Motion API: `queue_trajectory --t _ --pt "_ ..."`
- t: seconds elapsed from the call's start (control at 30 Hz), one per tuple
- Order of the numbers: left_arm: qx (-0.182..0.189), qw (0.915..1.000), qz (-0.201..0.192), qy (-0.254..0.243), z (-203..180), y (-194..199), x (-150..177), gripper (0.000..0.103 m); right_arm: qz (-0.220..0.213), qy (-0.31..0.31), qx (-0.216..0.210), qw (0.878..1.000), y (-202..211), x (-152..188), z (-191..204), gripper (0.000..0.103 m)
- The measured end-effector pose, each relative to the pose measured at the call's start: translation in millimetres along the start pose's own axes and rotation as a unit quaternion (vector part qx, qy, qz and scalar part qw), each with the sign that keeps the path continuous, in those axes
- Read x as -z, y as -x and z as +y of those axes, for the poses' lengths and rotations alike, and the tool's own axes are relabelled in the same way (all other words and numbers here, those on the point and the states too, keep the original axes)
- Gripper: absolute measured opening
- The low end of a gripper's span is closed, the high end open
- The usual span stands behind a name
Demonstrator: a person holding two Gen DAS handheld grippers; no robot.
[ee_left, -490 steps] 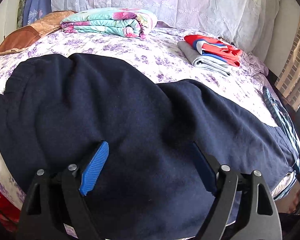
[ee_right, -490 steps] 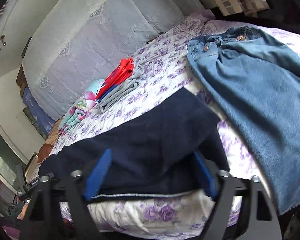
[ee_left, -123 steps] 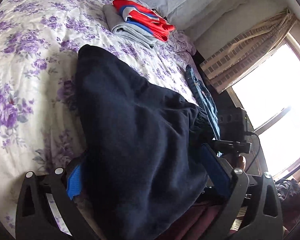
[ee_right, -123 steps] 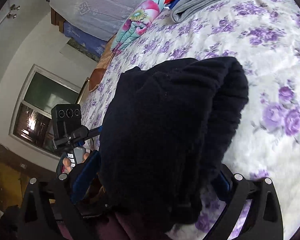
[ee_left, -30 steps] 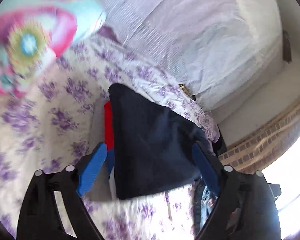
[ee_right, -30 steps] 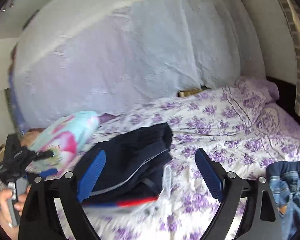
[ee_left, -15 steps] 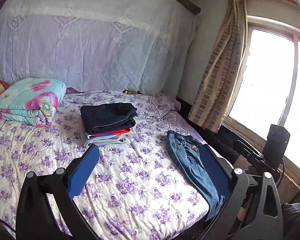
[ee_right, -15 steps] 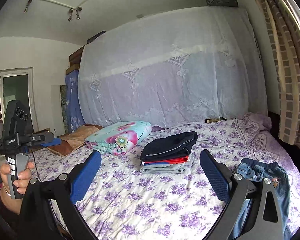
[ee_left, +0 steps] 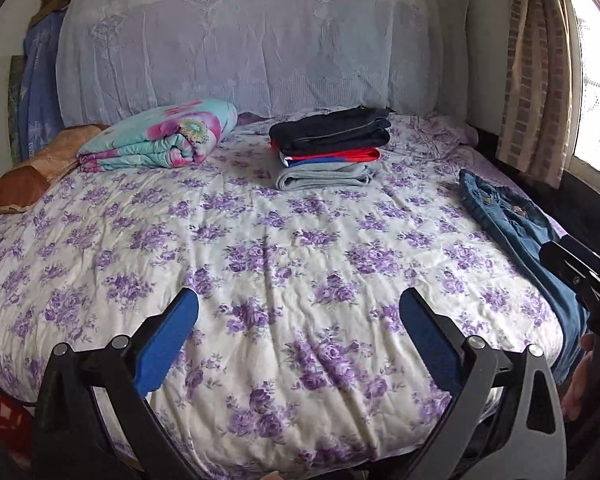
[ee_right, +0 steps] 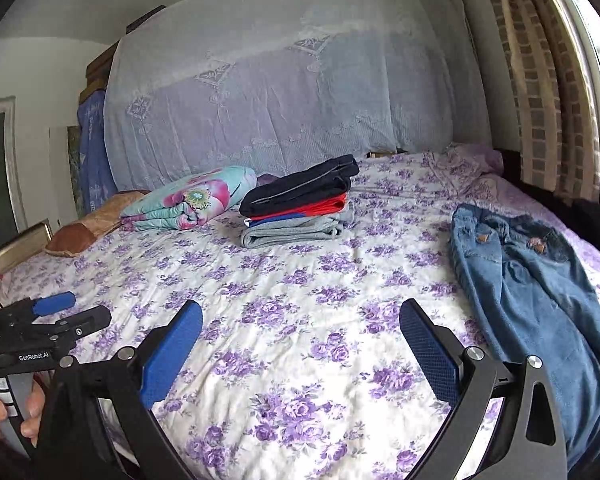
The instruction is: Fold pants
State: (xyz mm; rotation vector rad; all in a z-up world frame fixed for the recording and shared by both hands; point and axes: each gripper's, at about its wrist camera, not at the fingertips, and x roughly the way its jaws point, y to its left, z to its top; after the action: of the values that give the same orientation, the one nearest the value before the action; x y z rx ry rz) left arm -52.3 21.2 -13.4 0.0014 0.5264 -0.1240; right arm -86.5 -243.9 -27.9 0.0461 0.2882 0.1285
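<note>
The folded navy pants [ee_left: 332, 130] lie on top of a stack of folded clothes, red then grey [ee_left: 324, 176], at the far middle of the bed; they also show in the right wrist view [ee_right: 300, 188]. Unfolded blue jeans [ee_left: 516, 232] lie spread along the bed's right side, also in the right wrist view [ee_right: 532, 292]. My left gripper [ee_left: 299, 336] is open and empty over the bed's near edge. My right gripper [ee_right: 300, 344] is open and empty, with the jeans to its right.
The bed has a purple-flowered cover [ee_left: 260, 248]. A rolled floral quilt [ee_left: 160, 138] and a brown pillow [ee_left: 36, 172] lie at the far left. A lace-covered headboard [ee_left: 260, 52] stands behind. A curtain and window [ee_left: 540, 60] are at the right.
Both grippers let go of the folded navy pants on the stack and pulled back to the bed's near edge. Both are now open and empty.
</note>
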Motion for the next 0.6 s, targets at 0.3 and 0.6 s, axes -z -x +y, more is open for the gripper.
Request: queue_trajectory --t 0.3,0.6 --pt "-0.007 0.9998 0.007 -0.016 -7.1 -5.8 -5.2 0.098 0.016 -0.012 0.002 1.0 -12.1 1.4 -2.8 0.099" --pt "-0.038 0.9992 0.002 -0.009 -2.4 -9.0 -5.0 0.098 -0.004 0.02 0.014 1.0 -8.6 -0.5 8.7 0.099"
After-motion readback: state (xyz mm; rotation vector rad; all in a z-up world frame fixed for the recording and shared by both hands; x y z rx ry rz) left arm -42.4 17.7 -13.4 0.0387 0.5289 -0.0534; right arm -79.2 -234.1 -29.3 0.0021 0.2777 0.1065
